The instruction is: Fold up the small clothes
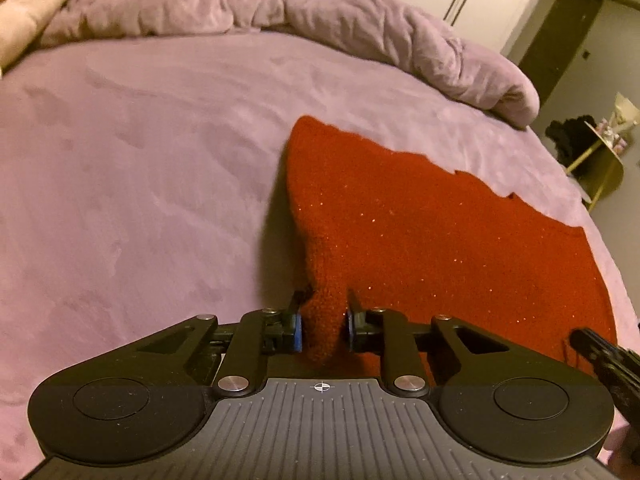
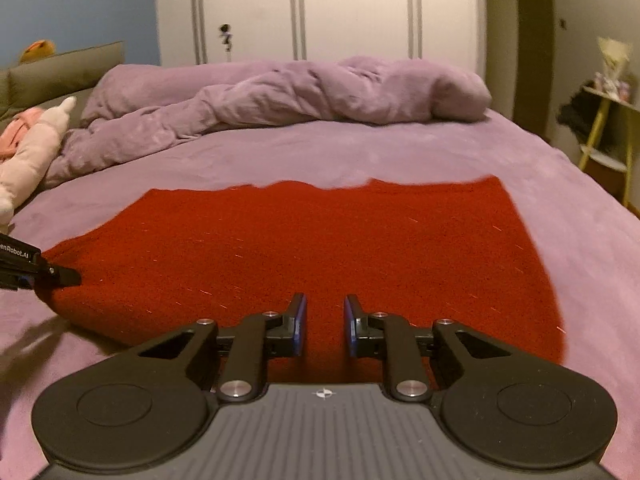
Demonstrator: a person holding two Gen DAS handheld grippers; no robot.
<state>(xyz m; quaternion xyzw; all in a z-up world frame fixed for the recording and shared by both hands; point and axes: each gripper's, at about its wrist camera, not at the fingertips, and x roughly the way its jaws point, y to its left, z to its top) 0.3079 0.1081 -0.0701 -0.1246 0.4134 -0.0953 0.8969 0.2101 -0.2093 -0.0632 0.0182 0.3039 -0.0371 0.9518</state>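
Here we see a purple bed (image 2: pixel 280 156), a rumpled duvet (image 2: pixel 280 92) beyond the red knit garment (image 2: pixel 320 240). Left gripper (image 1: pixel 323 312) angles down, fingers pinching its near-left corner; right gripper (image 2: pixel 325 320) fingers narrow, grip unclear.

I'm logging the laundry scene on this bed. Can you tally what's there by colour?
Red: 1, knitted garment
Purple: 2, bedsheet, crumpled duvet
Pink: 1, plush toy
Black: 2, left hand-held gripper, right hand-held gripper
Total: 6
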